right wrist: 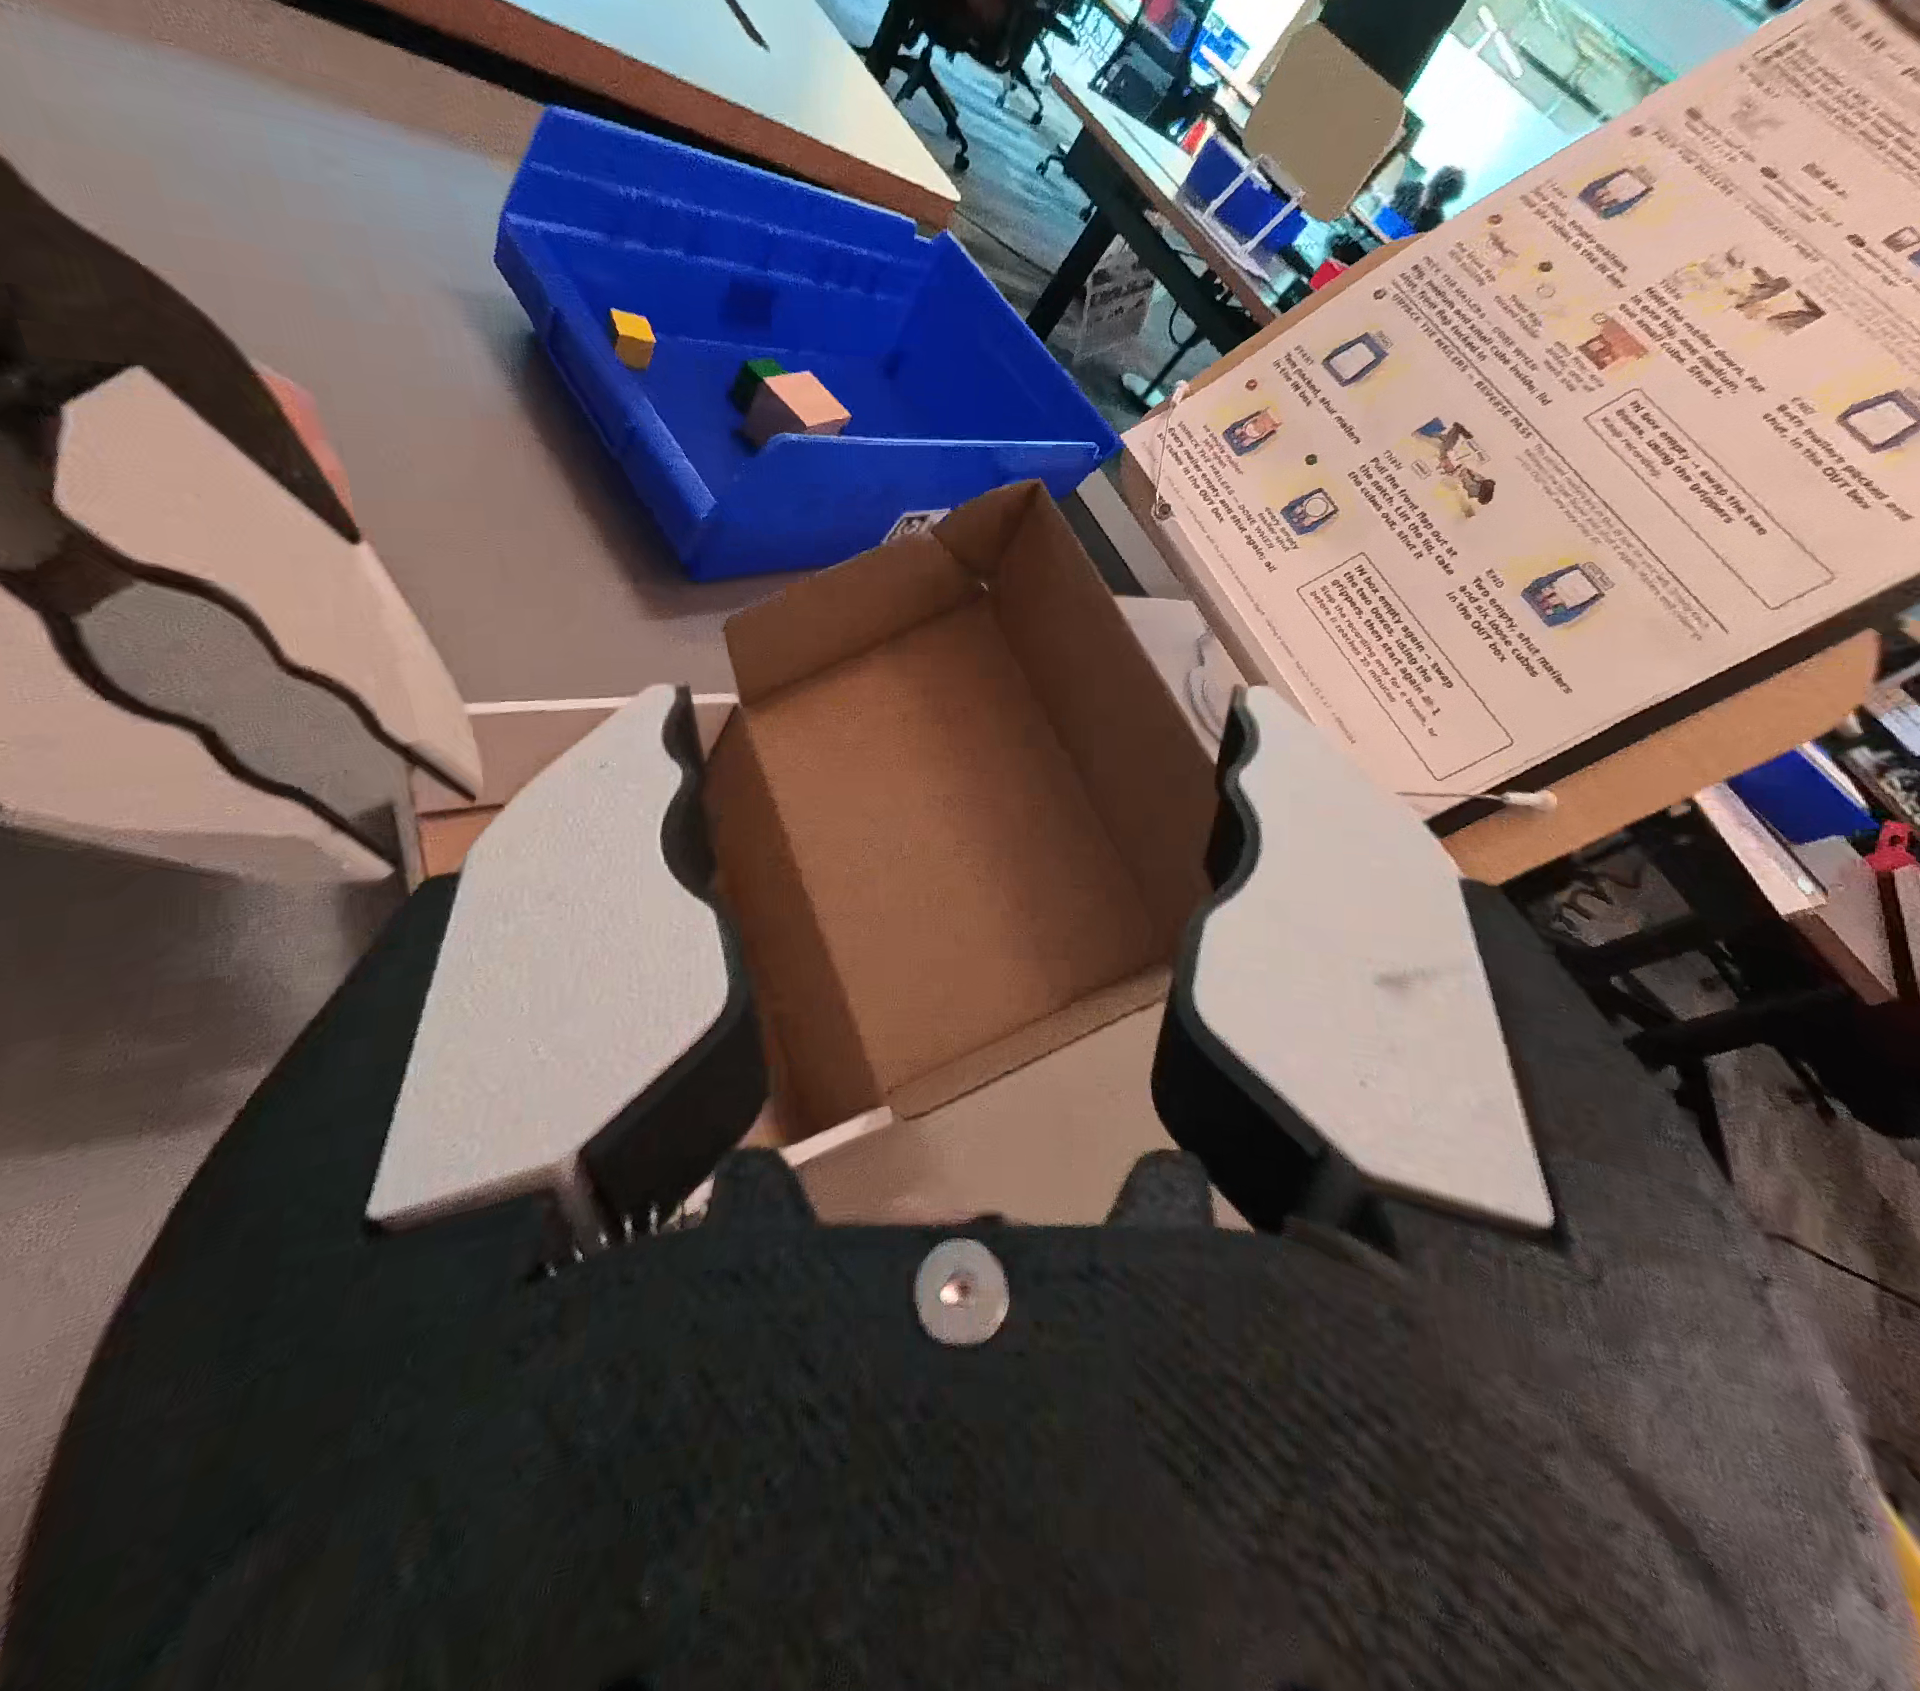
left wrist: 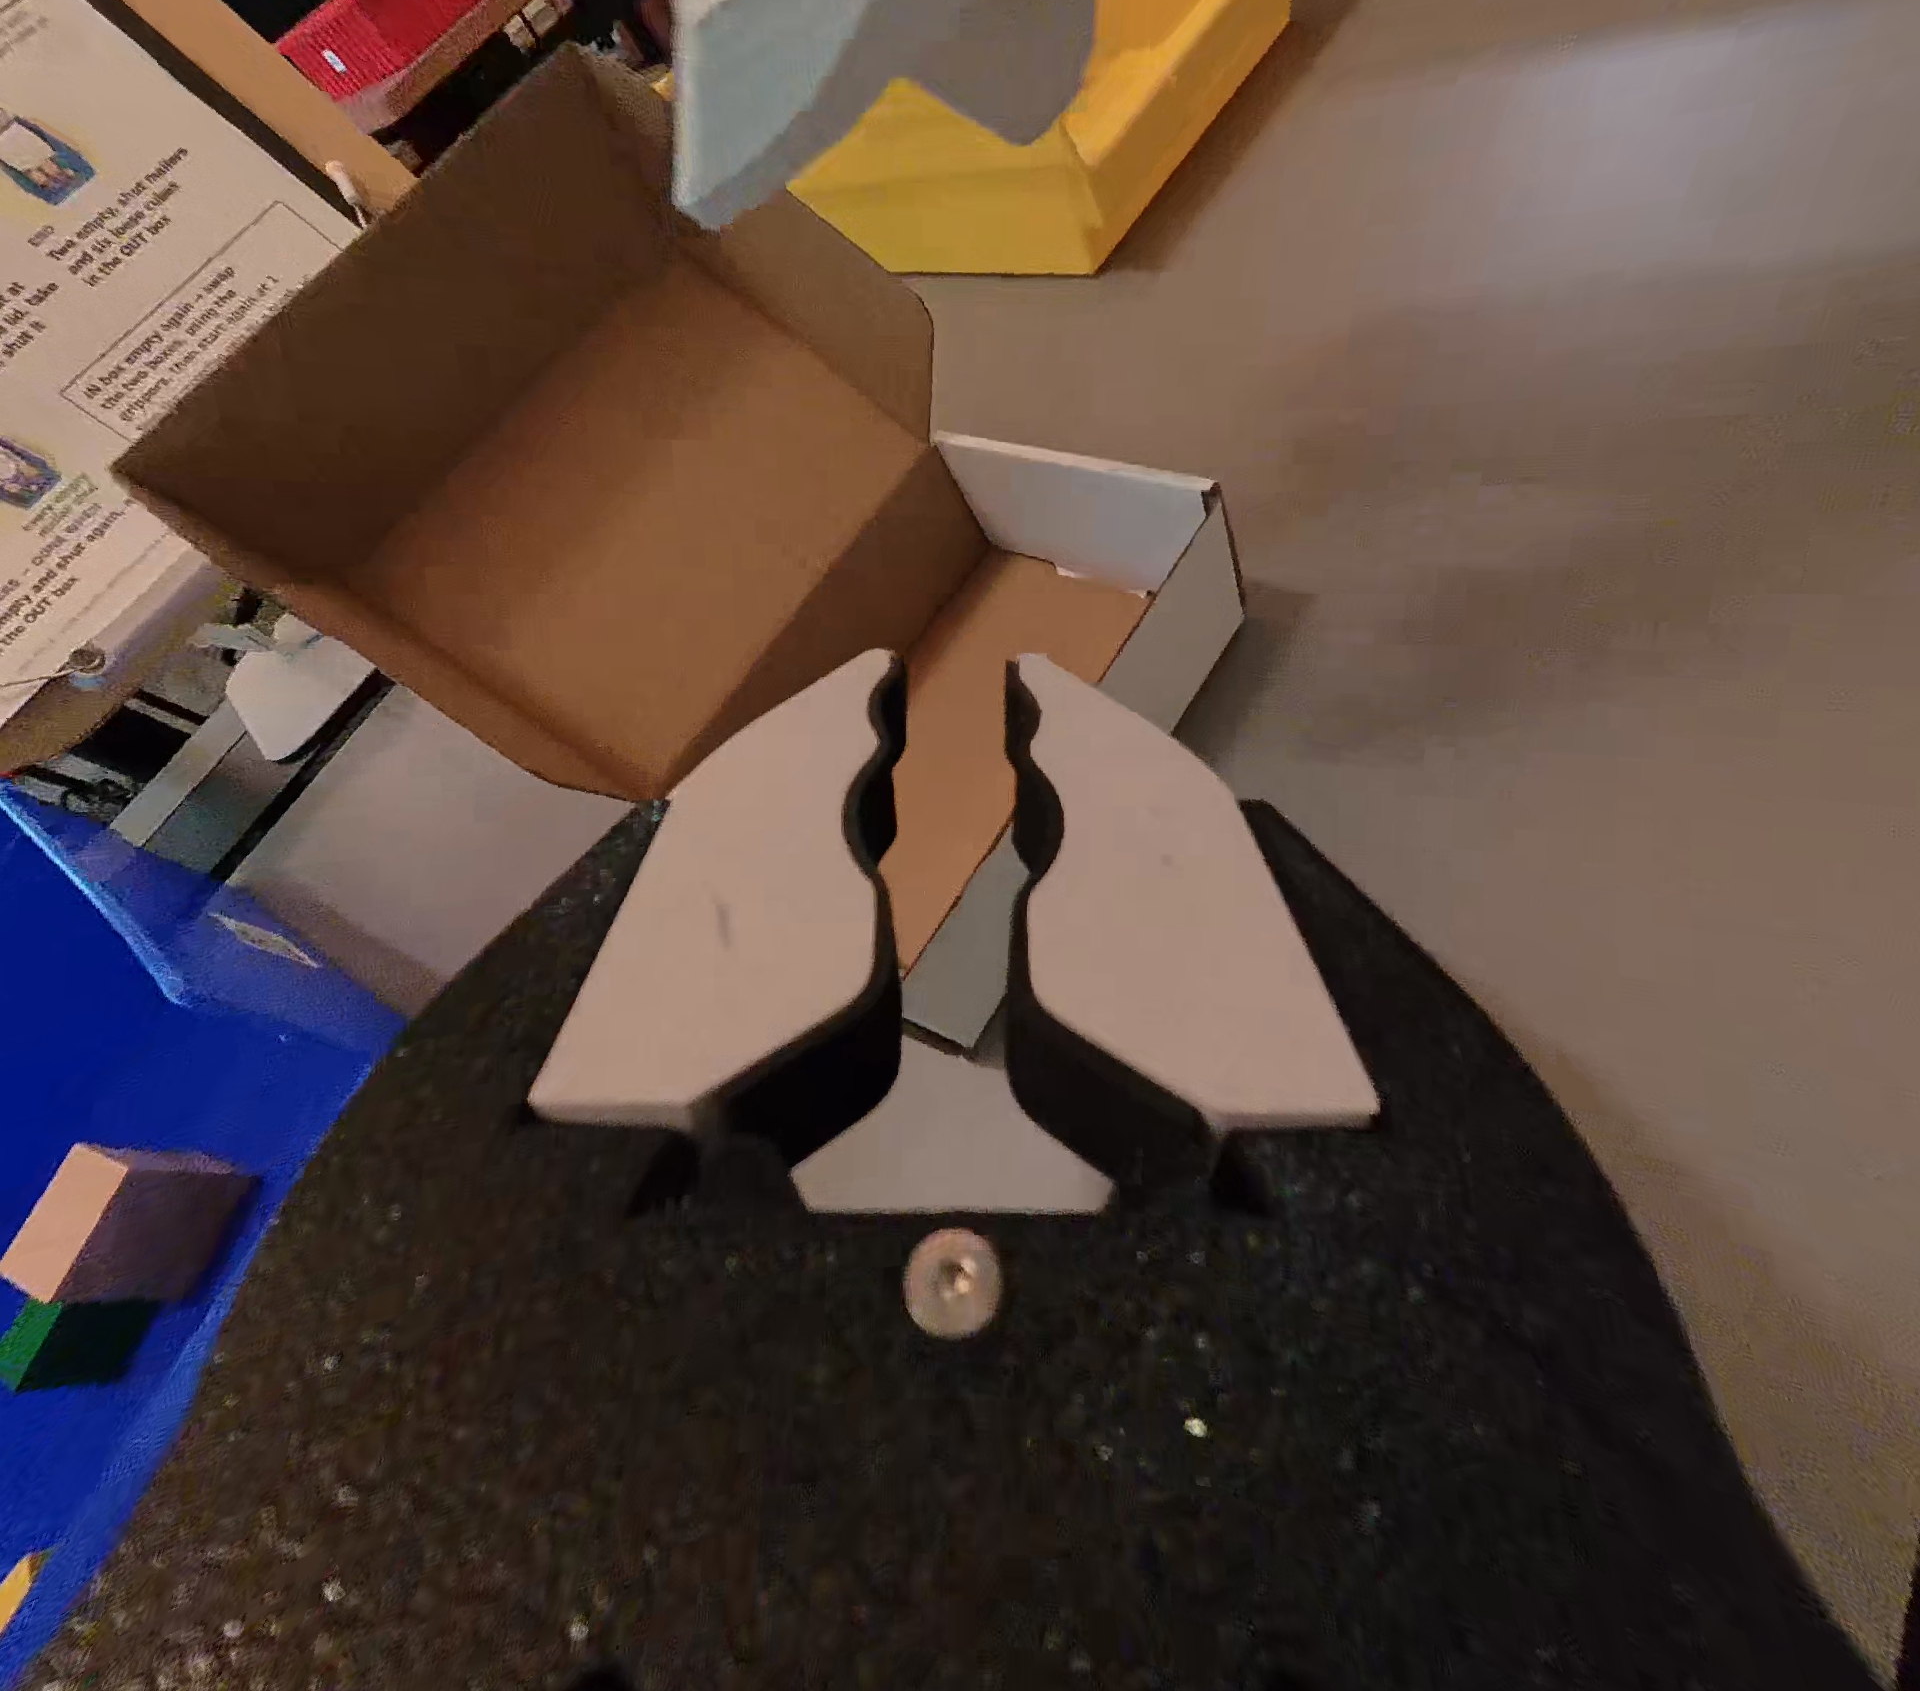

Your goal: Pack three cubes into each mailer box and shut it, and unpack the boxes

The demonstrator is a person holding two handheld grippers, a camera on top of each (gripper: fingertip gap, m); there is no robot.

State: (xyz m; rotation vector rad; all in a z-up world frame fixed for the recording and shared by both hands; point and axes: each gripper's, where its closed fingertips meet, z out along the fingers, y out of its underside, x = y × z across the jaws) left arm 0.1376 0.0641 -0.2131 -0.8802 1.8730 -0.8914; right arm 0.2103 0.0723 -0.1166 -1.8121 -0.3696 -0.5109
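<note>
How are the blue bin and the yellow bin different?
The blue bin holds loose cubes; the yellow bin shows none, though the right gripper hides part of it. The blue bin sits at the table's edge by the instruction board, the yellow bin farther in. Both are open plastic bins on the same grey table.

Left gripper (left wrist: 954, 685): speckled black body, pale grey fingers with wavy black pads, silver screw.
Right gripper (right wrist: 951, 742): same build, small spring at the finger base.
</note>
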